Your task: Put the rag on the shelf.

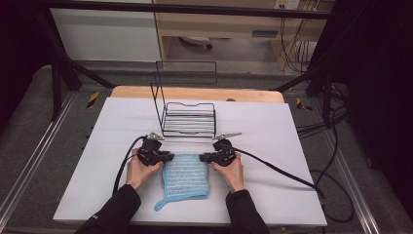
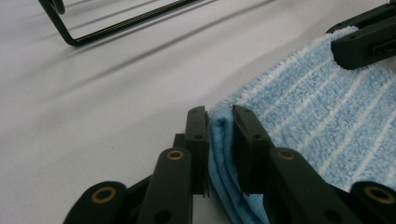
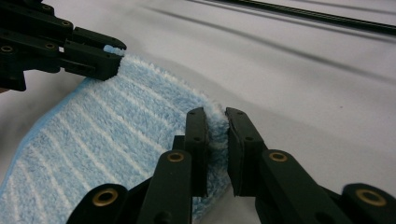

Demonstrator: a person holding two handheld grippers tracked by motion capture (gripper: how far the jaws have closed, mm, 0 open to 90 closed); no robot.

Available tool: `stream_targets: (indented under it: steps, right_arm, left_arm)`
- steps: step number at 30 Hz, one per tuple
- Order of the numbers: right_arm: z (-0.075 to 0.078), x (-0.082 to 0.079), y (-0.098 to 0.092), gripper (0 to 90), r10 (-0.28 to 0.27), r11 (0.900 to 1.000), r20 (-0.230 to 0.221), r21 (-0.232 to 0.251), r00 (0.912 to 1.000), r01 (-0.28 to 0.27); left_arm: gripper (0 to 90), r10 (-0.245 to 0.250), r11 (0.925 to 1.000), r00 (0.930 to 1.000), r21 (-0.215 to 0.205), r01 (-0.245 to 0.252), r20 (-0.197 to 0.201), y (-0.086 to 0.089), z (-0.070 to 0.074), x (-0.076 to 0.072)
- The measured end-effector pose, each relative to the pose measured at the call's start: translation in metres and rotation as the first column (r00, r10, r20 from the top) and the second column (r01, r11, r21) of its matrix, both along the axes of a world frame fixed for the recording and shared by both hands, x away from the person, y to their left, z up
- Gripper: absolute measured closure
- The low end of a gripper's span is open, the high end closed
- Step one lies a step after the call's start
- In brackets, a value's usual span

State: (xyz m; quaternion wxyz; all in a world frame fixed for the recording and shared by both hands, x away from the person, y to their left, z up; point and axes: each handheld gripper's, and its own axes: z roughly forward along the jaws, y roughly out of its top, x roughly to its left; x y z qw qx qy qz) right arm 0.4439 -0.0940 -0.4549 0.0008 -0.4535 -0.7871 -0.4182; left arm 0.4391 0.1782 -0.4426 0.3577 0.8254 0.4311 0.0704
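Observation:
A light blue towel with white stripes [image 1: 185, 176] lies folded on the white table top [image 1: 263, 126], a small loop at its near left corner. My left gripper [image 1: 164, 157] is shut on the towel's far left corner; its own view shows folded blue layers [image 2: 220, 140] pinched between the jaws. My right gripper [image 1: 203, 157] is shut on the far right corner, with the towel edge [image 3: 216, 126] squeezed between its jaws. Across the towel [image 3: 107, 126] the right gripper view shows the left gripper [image 3: 100, 58], and the left gripper view shows the right gripper [image 2: 362, 42] over the towel [image 2: 327, 107].
A black wire rack [image 1: 187, 117] stands just beyond the towel at the table's middle, its base wire [image 2: 116, 25] close to the left gripper. Cables [image 1: 277, 168] trail from both grippers over the table. White surface lies to both sides.

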Motion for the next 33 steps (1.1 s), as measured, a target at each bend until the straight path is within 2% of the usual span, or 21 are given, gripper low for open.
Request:
stream_targets:
  steps: [4,10,13,15,23,27,33]
  right_arm:
    - [0.002,-0.001,-0.001,82.0,-0.007,1.0,0.002,0.006,1.0,0.007]
    - [0.009,-0.006,-0.002,82.4,-0.015,1.0,0.036,0.021,0.9992,0.014]
    - [0.012,-0.009,-0.002,82.4,-0.016,0.999,0.049,0.032,0.9987,0.014]
    - [0.017,-0.013,-0.003,82.4,-0.019,0.999,0.071,0.046,0.9973,0.016]
    - [0.028,-0.025,-0.005,82.5,-0.036,0.996,0.142,0.081,0.9892,0.024]
    - [0.033,-0.027,-0.007,82.5,-0.04,0.995,0.165,0.095,0.9855,0.025]
    - [0.043,-0.032,-0.012,82.6,-0.057,0.993,0.212,0.112,0.9757,0.034]
  left_arm:
    - [78.7,0.004,0.9999,1.0,-0.014,-0.004,-0.004,0.001,0.001,0.0]
    - [79.3,0.004,0.9991,1.0,-0.043,-0.004,0.005,0.005,0.007,-0.003]
    - [79.4,0.003,0.9985,0.9997,-0.055,-0.002,0.024,0.007,0.013,-0.007]
    - [79.4,0.002,0.9978,0.9987,-0.066,0.001,0.051,0.009,0.018,-0.012]
    - [79.6,0.001,0.9952,0.9952,-0.098,0.009,0.098,0.012,0.032,-0.022]
    - [79.8,0.004,0.9952,0.9911,-0.097,0.009,0.133,0.01,0.038,-0.026]
    - [79.8,0.003,0.9915,0.9856,-0.128,0.019,0.169,0.009,0.05,-0.033]
